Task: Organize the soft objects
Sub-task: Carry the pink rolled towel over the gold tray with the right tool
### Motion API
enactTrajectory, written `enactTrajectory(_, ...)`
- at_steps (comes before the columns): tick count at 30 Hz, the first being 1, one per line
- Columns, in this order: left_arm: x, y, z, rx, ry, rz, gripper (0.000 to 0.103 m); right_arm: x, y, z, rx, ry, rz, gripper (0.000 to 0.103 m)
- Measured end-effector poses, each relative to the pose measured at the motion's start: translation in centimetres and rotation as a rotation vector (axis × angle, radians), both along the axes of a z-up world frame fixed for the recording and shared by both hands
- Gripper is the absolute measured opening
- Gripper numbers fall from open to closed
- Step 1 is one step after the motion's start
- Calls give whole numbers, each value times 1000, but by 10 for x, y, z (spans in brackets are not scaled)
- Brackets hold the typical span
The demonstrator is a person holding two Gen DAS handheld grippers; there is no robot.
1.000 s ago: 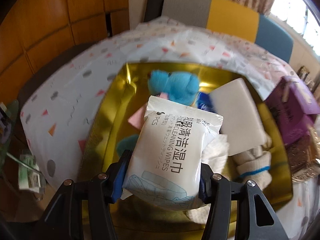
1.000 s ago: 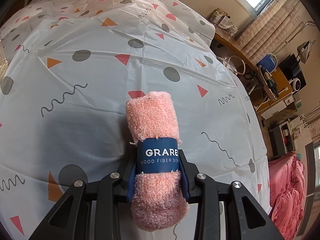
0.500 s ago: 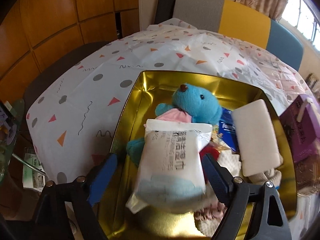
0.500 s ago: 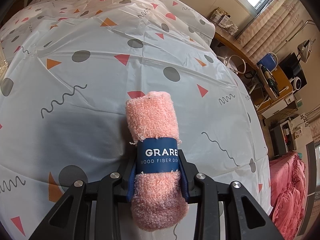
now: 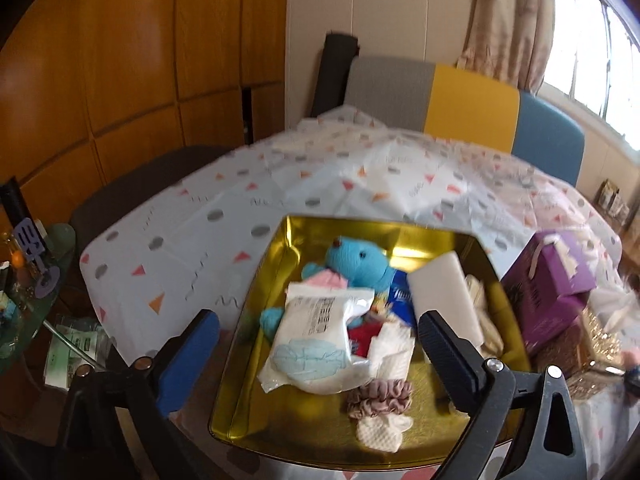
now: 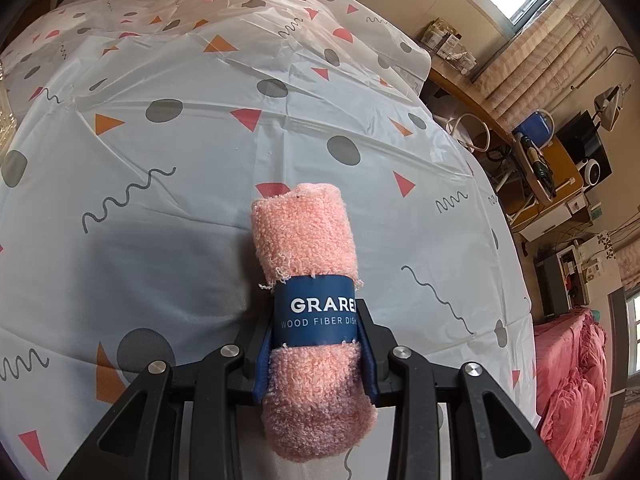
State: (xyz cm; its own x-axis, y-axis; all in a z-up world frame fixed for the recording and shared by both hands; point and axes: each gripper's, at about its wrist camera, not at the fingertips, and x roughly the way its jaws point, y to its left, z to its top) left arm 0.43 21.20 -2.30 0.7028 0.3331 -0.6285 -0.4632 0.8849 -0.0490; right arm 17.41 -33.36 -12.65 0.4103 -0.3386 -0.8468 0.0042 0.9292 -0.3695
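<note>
Our left gripper (image 5: 318, 350) hangs above the gold tray (image 5: 256, 280), its jaws opening wide with nothing pressed between them. The wet wipes pack (image 5: 316, 344) lies flat inside the tray, on top of the other soft things, so we judge it as dropped off and the spread jaws as a way to clear it. It rests partly over the blue plush bear (image 5: 356, 260), just beside the white sponge block (image 5: 444, 300). The scrunchie (image 5: 380, 396) and a small white knit piece (image 5: 378, 432) sit nearer the tray's front rim. A purple box (image 5: 548, 292) stands outside the tray, to its right in this view.

Our right gripper (image 6: 316, 344) is clamped on the rolled pink dishcloth (image 6: 308, 240) at its blue paper band (image 6: 316, 316). That's the stiffest spot, so the roll stays wound. The far end of the roll looks to rest on the patterned tablecloth (image 6: 180, 200) covering the surface, but we can't confirm contact. We judge the roll is the next item for the tray.
</note>
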Motion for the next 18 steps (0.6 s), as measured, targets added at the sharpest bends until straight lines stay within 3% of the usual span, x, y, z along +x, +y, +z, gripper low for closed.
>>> enactTrajectory(6, -8, -5, 8, -16, -38, -32, 103, 0, 2, -1, -20, 0, 6, 35)
enactTrajectory(11, -9, -13, 12, 25, -38, -58, 103, -2, 10, -4, -73, 12, 35, 33)
enactTrajectory(18, -13, -14, 2, -15, -18, -95, 103, 6, 8, 1, -34, 69, -104, 33)
